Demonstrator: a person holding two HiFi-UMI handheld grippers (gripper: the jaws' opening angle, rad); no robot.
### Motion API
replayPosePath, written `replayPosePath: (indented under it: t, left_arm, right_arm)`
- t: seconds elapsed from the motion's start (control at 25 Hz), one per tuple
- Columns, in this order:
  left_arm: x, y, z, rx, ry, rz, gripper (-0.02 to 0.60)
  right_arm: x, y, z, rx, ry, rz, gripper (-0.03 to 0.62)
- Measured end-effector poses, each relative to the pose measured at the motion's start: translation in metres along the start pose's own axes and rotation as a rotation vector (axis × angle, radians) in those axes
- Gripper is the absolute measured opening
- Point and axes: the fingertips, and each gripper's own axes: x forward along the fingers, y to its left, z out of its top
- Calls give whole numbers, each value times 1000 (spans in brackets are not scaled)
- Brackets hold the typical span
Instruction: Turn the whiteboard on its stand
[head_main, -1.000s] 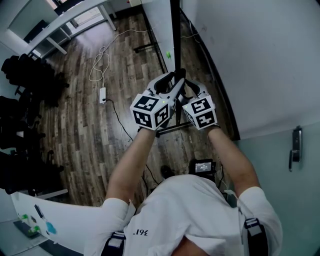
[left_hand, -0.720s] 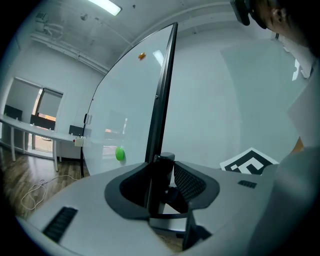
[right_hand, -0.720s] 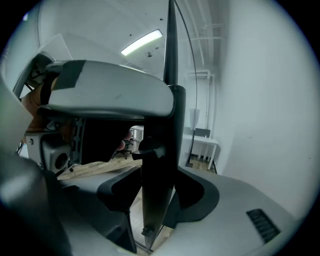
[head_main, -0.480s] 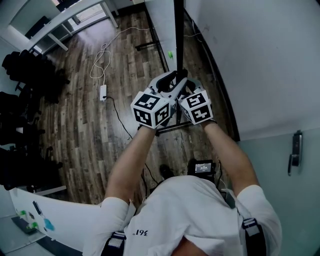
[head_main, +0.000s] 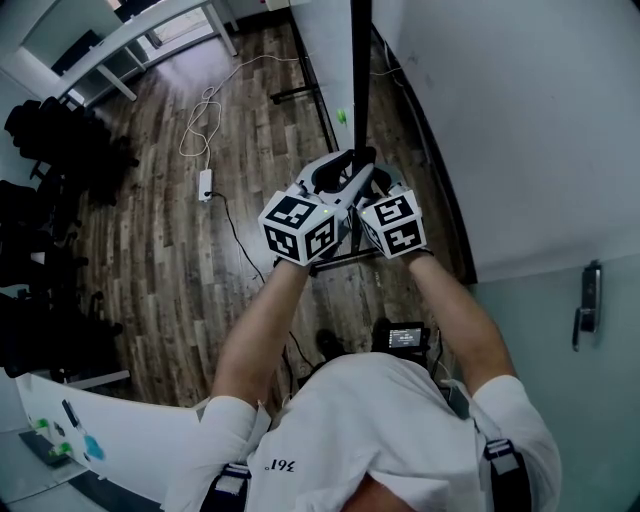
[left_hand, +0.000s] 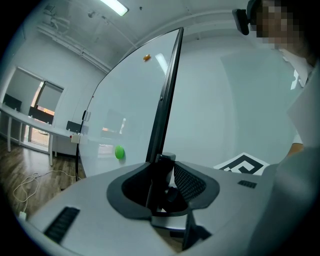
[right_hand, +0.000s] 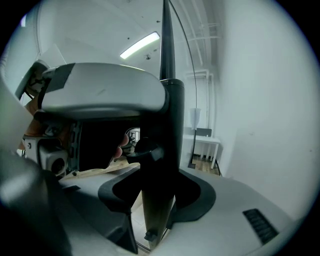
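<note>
The whiteboard (head_main: 322, 55) stands edge-on to me, and its black frame (head_main: 358, 70) runs up the middle of the head view. Both grippers meet at that frame from opposite sides. My left gripper (head_main: 338, 168) is shut on the frame (left_hand: 167, 90), with a black knob (left_hand: 172, 192) low between its jaws. My right gripper (head_main: 376, 176) has just been closing. The frame post (right_hand: 167, 125) and a knob (right_hand: 145, 150) stand between its jaws, which are still wide and not pressing. A green magnet (left_hand: 119, 152) and an orange one (left_hand: 146, 57) stick to the board.
The stand's foot bars (head_main: 338, 258) lie on the wood floor below my hands. A white wall (head_main: 520, 120) is close on the right. A power strip (head_main: 206, 188) with cable, black chairs (head_main: 60, 150), a desk (head_main: 150, 30) and a small device (head_main: 405, 335) are also here.
Both grippers stay at the frame with almost no shift. The right gripper's marker cube sits slightly closer to the left one than a second ago.
</note>
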Motion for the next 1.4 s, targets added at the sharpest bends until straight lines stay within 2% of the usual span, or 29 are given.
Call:
replayPosePath:
  t: [1.4]
  left_arm:
    - [-63, -110, -26, -112, -21, -79, 144]
  right_arm:
    - [-110, 57, -41, 6, -8, -3, 192]
